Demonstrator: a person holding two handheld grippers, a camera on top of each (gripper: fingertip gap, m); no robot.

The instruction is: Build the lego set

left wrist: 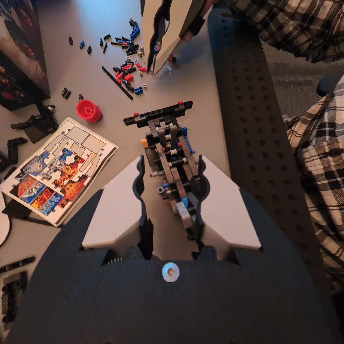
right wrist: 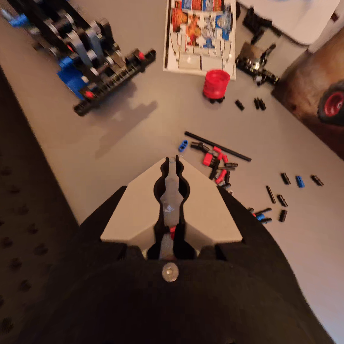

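A long black Lego chassis (left wrist: 167, 149) with blue, grey and red parts lies on the grey table and also shows in the right wrist view (right wrist: 89, 55). My left gripper (left wrist: 171, 160) is open and straddles its near end; the right finger touches the chassis and the left finger stands clear. My right gripper (right wrist: 172, 158) is nearly closed with its tips low at the edge of a pile of small red, black and blue pieces (right wrist: 217, 163). A tiny pale grey piece shows between its tips. It also appears in the left wrist view (left wrist: 151, 70).
A red wheel hub (left wrist: 89, 111) stands left of the chassis by a sticker sheet (left wrist: 59, 167). A long black axle (left wrist: 117, 82) lies by the pile (left wrist: 126, 70). The set's box (left wrist: 18, 55) stands far left. A black perforated strip (left wrist: 251, 130) and plaid sleeves (left wrist: 297, 28) are at the right. About 20 centimetres separates my left fingertips from my right.
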